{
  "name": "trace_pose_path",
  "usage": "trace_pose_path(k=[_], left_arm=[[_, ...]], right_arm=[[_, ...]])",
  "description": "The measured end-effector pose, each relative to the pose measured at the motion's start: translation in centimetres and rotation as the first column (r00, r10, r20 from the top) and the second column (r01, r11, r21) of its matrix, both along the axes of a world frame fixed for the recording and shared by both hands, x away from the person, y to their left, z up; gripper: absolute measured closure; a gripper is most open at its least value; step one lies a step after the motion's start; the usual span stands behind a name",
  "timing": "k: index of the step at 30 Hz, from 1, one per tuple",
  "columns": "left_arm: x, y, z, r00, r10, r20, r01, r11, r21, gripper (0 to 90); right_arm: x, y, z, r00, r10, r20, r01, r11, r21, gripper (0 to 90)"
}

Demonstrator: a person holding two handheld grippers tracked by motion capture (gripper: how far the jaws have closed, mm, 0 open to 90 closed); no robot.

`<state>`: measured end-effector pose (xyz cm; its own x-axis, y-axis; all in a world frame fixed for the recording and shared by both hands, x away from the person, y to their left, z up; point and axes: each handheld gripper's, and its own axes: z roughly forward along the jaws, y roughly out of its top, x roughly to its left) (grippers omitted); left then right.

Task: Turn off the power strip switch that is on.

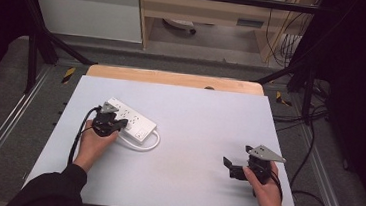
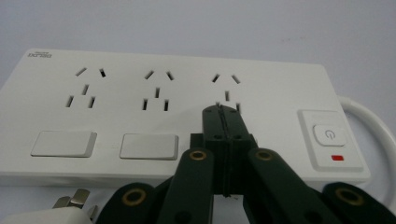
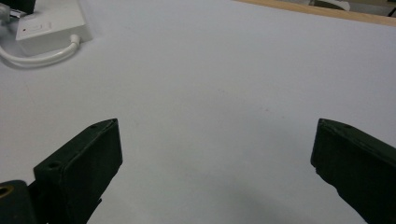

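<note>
— What sort of place is this?

— A lab or recording room, by the look of it. A black metal frame (image 1: 36, 35) stands around a wooden table covered with a pale grey sheet (image 1: 204, 125), set on grey carpet floor (image 1: 1, 97).

— Anything else pointing that way?

— Aluminium rails (image 1: 2, 132) run along the floor on both sides, with yellow-and-black hazard tape (image 1: 68, 74) near the table's far corners. Loose black cables (image 1: 311, 159) trail over the floor at the right, and more hang by a light wooden shelf unit (image 1: 204, 14) at the back, next to a plain white cabinet (image 1: 86, 9).
</note>
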<state>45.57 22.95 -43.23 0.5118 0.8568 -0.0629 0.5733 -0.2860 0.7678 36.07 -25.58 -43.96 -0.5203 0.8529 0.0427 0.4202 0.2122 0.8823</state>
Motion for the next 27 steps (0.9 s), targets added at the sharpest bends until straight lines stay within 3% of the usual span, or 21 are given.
trace_pose_path(k=[7,21,27], left_arm=[[0.0,0.0,0.1,1.0000,0.008,0.002,-0.008,0.9999,-0.014,90.0],[-0.1,-0.2,1.7,0.9979,-0.001,0.065,0.003,0.9995,-0.032,89.4],[0.1,-0.6,2.4,0.9934,0.028,0.111,-0.021,0.9978,-0.063,58.0]], right_arm=[[0.0,0.0,0.0,1.0000,0.000,0.001,0.000,1.000,0.002,2.5],[0.0,0.0,-0.1,1.0000,0.001,-0.005,-0.001,1.000,0.000,2.5],[0.1,0.0,-0.1,1.0000,0.000,-0.010,0.000,1.000,0.006,2.5]])
